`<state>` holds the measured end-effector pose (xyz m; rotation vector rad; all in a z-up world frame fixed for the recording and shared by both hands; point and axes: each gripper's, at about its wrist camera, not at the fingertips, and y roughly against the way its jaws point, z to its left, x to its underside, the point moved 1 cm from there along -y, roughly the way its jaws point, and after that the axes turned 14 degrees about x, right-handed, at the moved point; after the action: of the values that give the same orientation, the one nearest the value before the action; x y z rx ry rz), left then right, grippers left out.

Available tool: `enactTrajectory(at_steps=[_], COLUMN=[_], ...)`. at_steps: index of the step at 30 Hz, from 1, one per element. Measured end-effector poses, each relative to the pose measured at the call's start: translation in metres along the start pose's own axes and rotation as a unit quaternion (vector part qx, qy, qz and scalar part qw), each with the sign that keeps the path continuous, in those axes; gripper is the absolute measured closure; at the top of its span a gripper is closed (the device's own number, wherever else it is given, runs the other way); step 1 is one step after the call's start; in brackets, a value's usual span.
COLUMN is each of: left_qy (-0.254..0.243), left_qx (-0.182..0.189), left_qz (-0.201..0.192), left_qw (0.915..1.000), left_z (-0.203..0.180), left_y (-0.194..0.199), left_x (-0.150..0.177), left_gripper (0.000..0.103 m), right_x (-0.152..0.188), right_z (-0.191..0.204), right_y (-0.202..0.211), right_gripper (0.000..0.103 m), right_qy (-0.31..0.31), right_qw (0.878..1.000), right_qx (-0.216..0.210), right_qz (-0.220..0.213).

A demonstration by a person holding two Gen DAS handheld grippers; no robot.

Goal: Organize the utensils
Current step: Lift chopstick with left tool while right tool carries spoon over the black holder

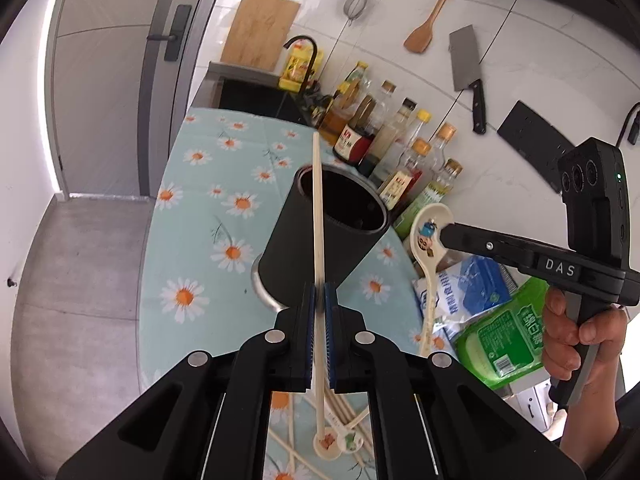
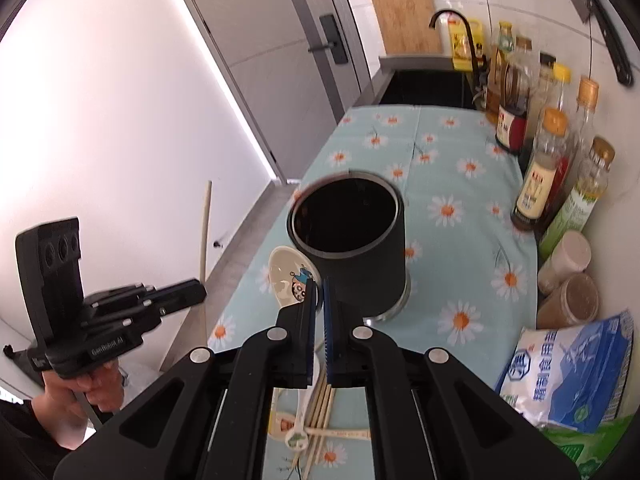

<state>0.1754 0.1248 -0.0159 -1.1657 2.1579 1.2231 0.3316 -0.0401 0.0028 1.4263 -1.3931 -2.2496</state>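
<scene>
Blue pads of the left tongs (image 1: 319,300) are clamped tight on a pale chopstick (image 1: 318,216), which runs lengthwise straight out along the tongs' line, its far tip crossing over the mouth of the black holder (image 1: 320,232) and its near end passing back between the pads. The right tongs (image 2: 319,300) are likewise pressed shut, pinching a cream ceramic spoon (image 2: 286,276) at the neck; its printed bowl points away and to the left, just beside the holder's wall, the handle trailing back under the tongs. Nothing can be made out inside the holder, which stands upright on the daisy-patterned bench (image 2: 452,176); its interior is dark. More chopsticks (image 2: 320,408) and another spoon (image 2: 298,436) lie on the bench below the tongs.
</scene>
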Motion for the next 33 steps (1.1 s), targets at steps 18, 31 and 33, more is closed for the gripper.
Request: enactTrajectory(at_steps=[18,31,33], left_qy=[-0.097,-0.137,-0.133], left_qx=[0.069,0.057,0.053], left_qz=[-0.126,-0.169,-0.167], left_qw=[0.9848,0.9745,0.9754], left_z=[-0.022,-0.017,-0.013], left_y=[-0.011,-0.037,-0.043], left_x=[-0.071,-0.101,-0.102], left_gripper=[0.099,0.099,0.099], right_x=[-0.059,-0.085,-0.085], right_z=[-0.002,-0.023,-0.024], right_y=[0.034,0.006,0.003], right_gripper=[0.099,0.099,0.098], right_qy=[-0.007,-0.043,-0.049], right_qw=[0.982,0.974,0.973], right_qx=[0.023,0.052,0.06], right_qz=[-0.186,-0.214,-0.219])
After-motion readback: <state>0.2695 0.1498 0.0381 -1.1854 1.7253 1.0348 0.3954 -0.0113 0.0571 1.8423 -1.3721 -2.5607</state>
